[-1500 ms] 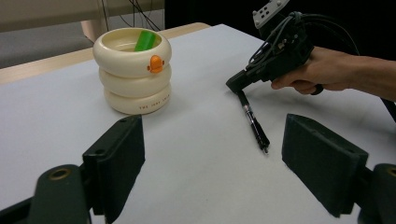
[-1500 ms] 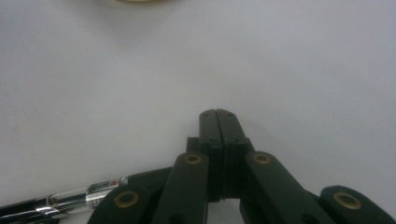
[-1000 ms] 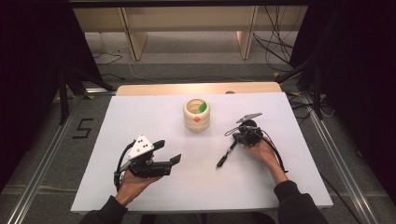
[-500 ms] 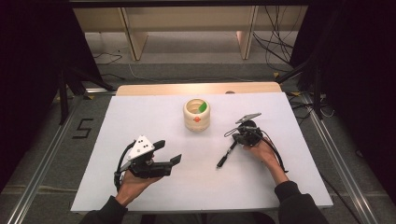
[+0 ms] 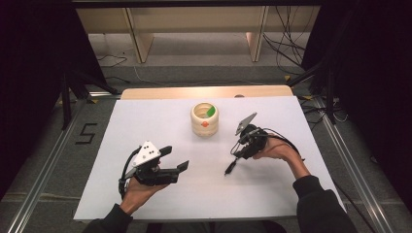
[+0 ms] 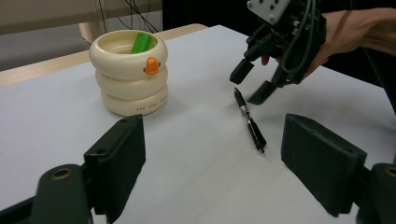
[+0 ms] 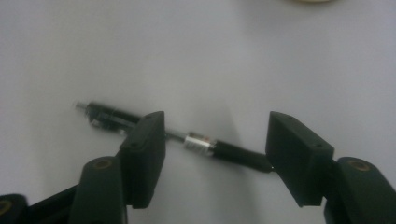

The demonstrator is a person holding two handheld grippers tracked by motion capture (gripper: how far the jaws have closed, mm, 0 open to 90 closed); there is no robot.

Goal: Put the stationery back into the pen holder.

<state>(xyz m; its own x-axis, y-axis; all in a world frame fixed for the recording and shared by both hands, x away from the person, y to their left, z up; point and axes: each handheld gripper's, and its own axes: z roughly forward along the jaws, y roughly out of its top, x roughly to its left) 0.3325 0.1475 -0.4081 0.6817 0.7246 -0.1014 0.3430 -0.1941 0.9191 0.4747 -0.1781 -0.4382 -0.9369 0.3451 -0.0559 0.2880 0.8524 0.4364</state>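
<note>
1. Step in hand, by judgement: approach for a pick of the black pen (image 5: 231, 166), lying flat on the white counter (image 5: 121, 126), right of centre in the high view, lower right of the cream ringed holder (image 5: 204, 119) and well apart from it
2. Right hand-held gripper (image 5: 239, 150) poised over the upper end of the pen, tilted down; in the right gripper view, jaws wide apart, pen (image 7: 201, 142) lying lengthwise across the gap between them, one end hidden behind the left jaw, the other reaching toward the right jaw; nothing gripped
3. In the left gripper view, same gripper (image 6: 254, 84) seen at upper right of the frame, tips hovering just above the cap end of the pen (image 6: 250, 122); contact with the counter not evident
4. Left hand-held gripper (image 5: 177, 159) at lower left of the high view, lying low near the counter, jaws spread wide, empty, pointed toward the holder (image 6: 130, 70) and the pen
5. Holder already carrying a green piece (image 6: 140, 43) inside, orange mark on its front
6. Next move, by judgement: pen runs along the jaw gap, not across it, so a wrist turn needed to bring the barrel crosswise between the pads, then lower and close near mid-barrel
7. Risk: thin round barrel likely to roll or skid on the smooth sheet if the pads meet it off-centre
</note>
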